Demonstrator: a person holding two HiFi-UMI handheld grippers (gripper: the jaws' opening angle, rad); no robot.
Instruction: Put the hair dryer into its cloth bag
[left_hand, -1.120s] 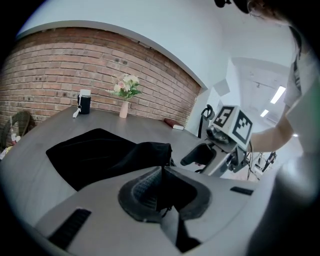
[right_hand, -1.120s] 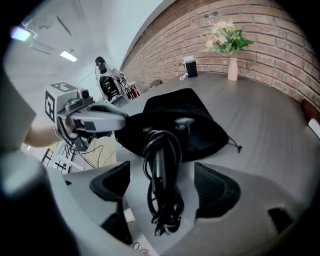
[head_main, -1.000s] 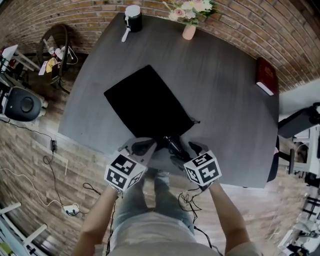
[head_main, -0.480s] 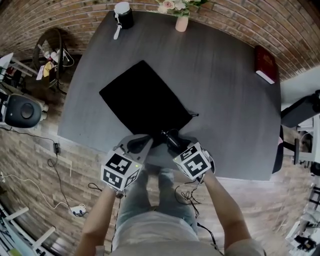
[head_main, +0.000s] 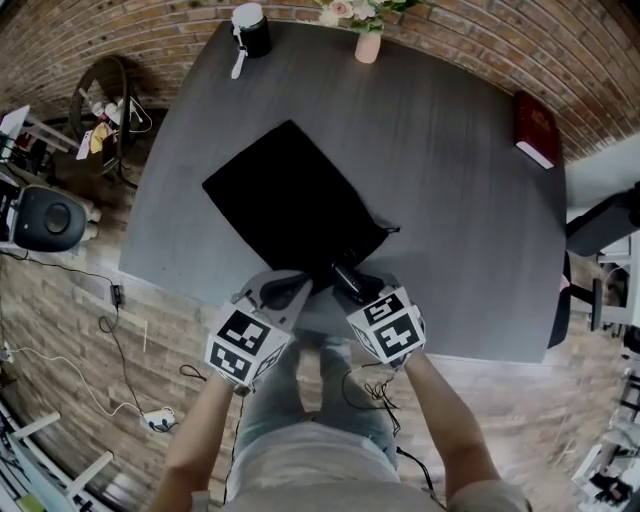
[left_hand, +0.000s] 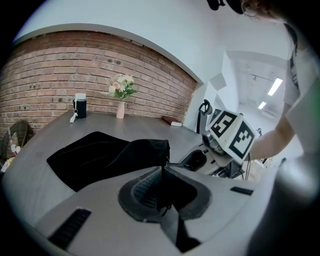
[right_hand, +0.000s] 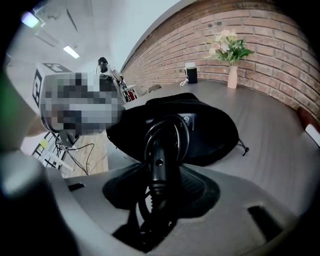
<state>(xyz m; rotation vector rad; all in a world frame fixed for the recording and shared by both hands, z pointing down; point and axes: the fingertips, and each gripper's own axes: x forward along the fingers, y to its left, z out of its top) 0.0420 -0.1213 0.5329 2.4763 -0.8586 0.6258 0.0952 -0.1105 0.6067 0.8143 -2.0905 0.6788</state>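
Brick-walled room, grey surface (head_main: 450, 200).
- Cloth bag (head_main: 290, 200): flat, near mouth edge lifted, pinched in left hand-held gripper (left_hand: 160, 192).
- Hair dryer (right_hand: 162, 142): head at the mouth, handle between right hand-held gripper (right_hand: 160, 192) jaws, which have just been closing on it.
- Insertion apparently barely begun.

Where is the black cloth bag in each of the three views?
Head view: the black cloth bag lies on the grey table, slightly left of centre.
Left gripper view: left of centre, its near edge raised.
Right gripper view: centre, behind the black hair dryer.
Shared landmark: the pink vase of flowers at the table's far edge, beyond the bag in all views.
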